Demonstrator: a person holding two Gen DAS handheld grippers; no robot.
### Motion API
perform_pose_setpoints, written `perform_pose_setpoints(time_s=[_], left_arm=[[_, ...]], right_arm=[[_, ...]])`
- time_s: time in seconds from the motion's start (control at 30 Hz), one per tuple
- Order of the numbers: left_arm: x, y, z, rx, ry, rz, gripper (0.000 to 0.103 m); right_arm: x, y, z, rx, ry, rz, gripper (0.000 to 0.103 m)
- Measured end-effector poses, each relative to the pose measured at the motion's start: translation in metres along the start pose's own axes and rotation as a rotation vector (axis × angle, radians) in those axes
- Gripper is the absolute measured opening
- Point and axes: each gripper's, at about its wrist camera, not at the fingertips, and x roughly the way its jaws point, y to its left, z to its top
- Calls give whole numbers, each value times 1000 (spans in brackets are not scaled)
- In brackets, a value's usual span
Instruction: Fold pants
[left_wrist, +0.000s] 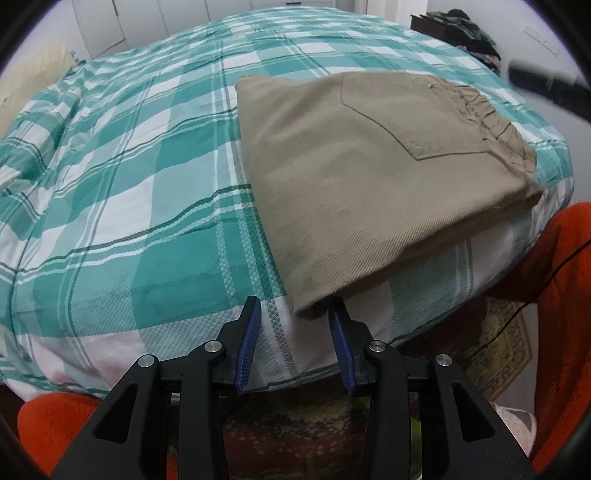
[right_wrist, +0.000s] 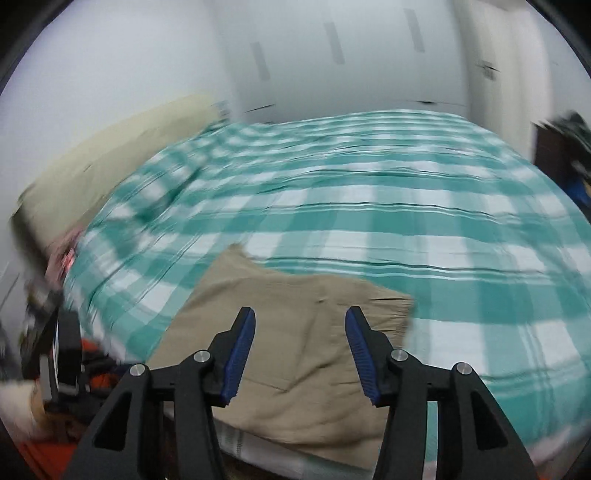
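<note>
Khaki pants lie folded in a flat stack on the bed, back pocket and elastic waistband facing up at the right. My left gripper is open and empty, just short of the stack's near corner. In the blurred right wrist view the pants lie below and ahead of my right gripper, which is open, empty and raised above them. The right gripper shows as a dark blur at the left wrist view's right edge.
The bed has a teal and white checked cover. An orange garment and a patterned rug lie past the bed's near edge. A dark dresser with clothes stands at the back right. White wardrobe doors stand behind the bed.
</note>
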Motion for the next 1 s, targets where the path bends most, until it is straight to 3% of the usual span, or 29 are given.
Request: perform_pose_setpoints(time_s=[0.1,0.17,0.23,0.3,0.37,0.53,0.63,0.73,0.8,0.87,1.0], left_arm=[[1,0,-2,2,7,-1,40],[1,0,-3,4,21,-11,41],[0,3,-6,7,57,-41,41],[-9,10,-14,-2,107,-119,41],[-24,18,-18,-13,103,-164,41],[-54,51,0,-149,-9,-229,58],[-55,61,32,-207,-79,-254,60],[-37,56,57,-187,-109,-260,80],[-8,59,69,-204,-58,-256,80],[24,66,76,-238,28,-306,79],[64,75,76,-344,120,-473,79]], right_arm=[[29,-2,-27,-17,149,-54,51],[54,-13,-53,-4,323,-101,48],[53,-13,-64,-35,313,-110,48],[50,-5,-64,-79,319,-134,48],[51,-3,-64,-90,325,-149,48],[52,-10,-65,-41,313,-119,48],[46,-18,-55,4,332,-84,48],[23,-28,-35,111,267,5,48],[9,-42,-23,166,201,2,54],[9,-68,-22,246,184,-16,75],[55,-120,-51,477,337,144,74]])
